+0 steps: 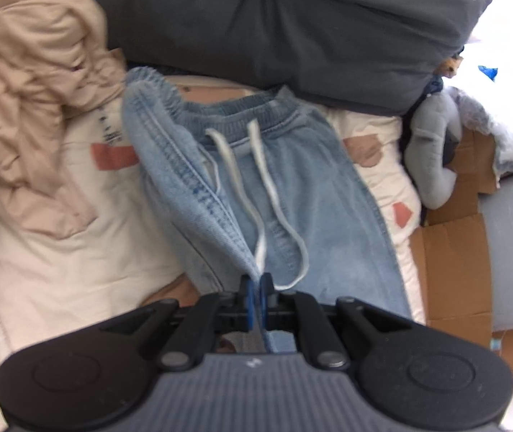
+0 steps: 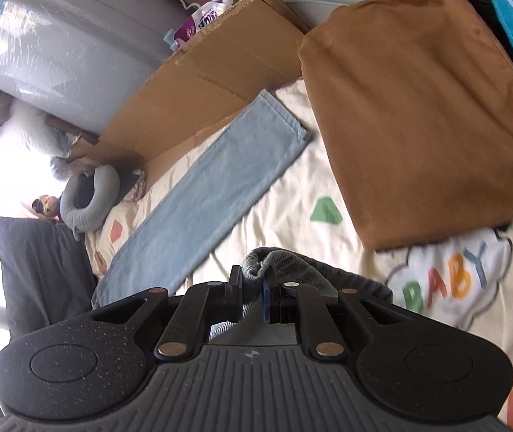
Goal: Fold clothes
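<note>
The light blue jeans [image 1: 310, 187] lie spread on the cream patterned bedspread [image 1: 58, 252]. The left tongs [image 1: 256, 288] pinch a fold of them; the right tongs [image 2: 252, 295] clamp their grey ribbed waistband [image 2: 274, 262].

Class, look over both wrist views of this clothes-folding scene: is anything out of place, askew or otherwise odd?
Yes. The beige garment lies crumpled in a heap on the bedspread, unfolded, unlike the neatly folded brown cloth. The light blue jeans are only half-folded, one edge lifted by the left gripper. Nothing looks spilled or damaged.
</note>
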